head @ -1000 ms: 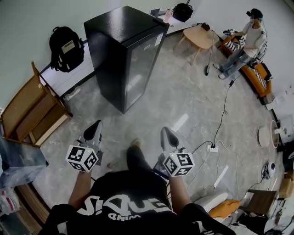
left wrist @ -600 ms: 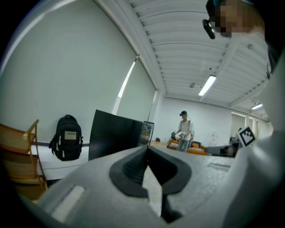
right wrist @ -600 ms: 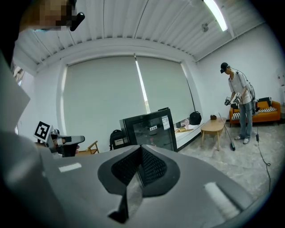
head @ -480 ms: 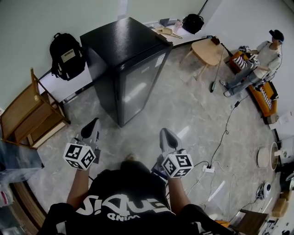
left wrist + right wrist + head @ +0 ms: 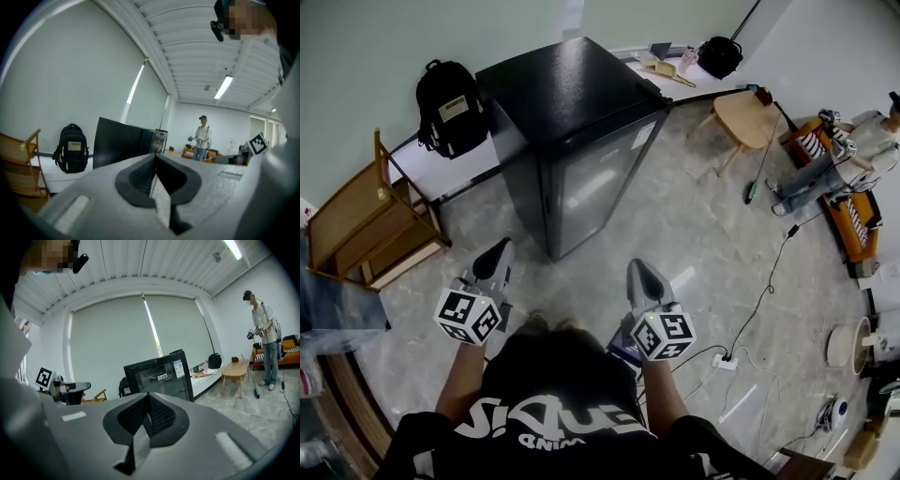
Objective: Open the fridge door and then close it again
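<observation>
A tall black fridge with a glass door stands on the marble floor ahead of me, its door closed. It also appears in the left gripper view as the fridge and in the right gripper view as the fridge. My left gripper is held a short way in front of the fridge's near corner, jaws shut and empty. My right gripper hangs level beside it to the right, also shut with nothing in it. Neither touches the fridge.
A black backpack leans on the wall left of the fridge. A wooden shelf unit stands at the left. A low wooden table, a person by an orange sofa and a floor cable with power strip are at the right.
I have walked closer to the fridge; it sits larger and nearer in the head view. Both grippers moved forward with me, still shut.
</observation>
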A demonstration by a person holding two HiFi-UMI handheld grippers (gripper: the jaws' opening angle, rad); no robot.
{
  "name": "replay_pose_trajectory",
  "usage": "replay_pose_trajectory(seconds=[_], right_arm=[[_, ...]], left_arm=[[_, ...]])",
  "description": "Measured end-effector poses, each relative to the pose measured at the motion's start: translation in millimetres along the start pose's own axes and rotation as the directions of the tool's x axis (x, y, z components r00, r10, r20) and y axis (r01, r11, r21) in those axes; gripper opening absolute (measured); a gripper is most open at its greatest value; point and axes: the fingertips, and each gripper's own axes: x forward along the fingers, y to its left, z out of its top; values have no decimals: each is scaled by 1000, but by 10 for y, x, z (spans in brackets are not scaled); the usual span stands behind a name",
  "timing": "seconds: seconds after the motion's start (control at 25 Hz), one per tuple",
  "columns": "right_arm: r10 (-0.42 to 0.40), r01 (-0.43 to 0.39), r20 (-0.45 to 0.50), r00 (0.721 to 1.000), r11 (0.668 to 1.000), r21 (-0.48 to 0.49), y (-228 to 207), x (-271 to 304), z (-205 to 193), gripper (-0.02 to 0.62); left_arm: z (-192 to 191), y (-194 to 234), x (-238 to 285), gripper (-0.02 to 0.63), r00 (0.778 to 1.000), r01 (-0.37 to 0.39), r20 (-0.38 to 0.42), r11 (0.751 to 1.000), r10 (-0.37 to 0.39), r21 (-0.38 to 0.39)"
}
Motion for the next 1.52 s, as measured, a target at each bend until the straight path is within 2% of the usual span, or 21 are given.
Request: replay_pose_trajectory(seconds=[0.2, 0.4, 0.48, 0.6, 0.76, 1.04, 1.52], right_arm=[[-24, 24, -8, 1000, 1000, 5, -4, 72, 32, -3], [-45, 45, 4, 999, 999, 12, -18, 164, 112, -3], [-45, 45, 13, 999, 999, 11, -4, 246, 141, -3], [-33, 33, 17, 999, 999, 4, 52, 363, 167, -3], [-27, 27, 23, 999, 1000, -3, 68, 457, 220, -3], [-39, 39, 34, 999, 999, -2, 85, 531, 264, -3], [-101, 101, 34, 994, 995, 11, -89, 388, 246, -3]], left_arm=[[98, 134, 70, 3, 1000, 2, 17, 1000, -1, -9], [180, 181, 192, 61, 999, 43, 18, 999, -43, -13], [191, 213, 245, 109, 998, 66, 18, 998, -66, -17], [171, 266, 294, 243, 995, 95, 16, 995, -94, -33], [166, 295, 341, 311, 994, 111, 13, 993, -110, -32], [126, 365, 477, 318, 992, 126, -10, 992, -126, -18], [-59, 344, 1114, 318, 981, 187, -58, 982, -186, 8]])
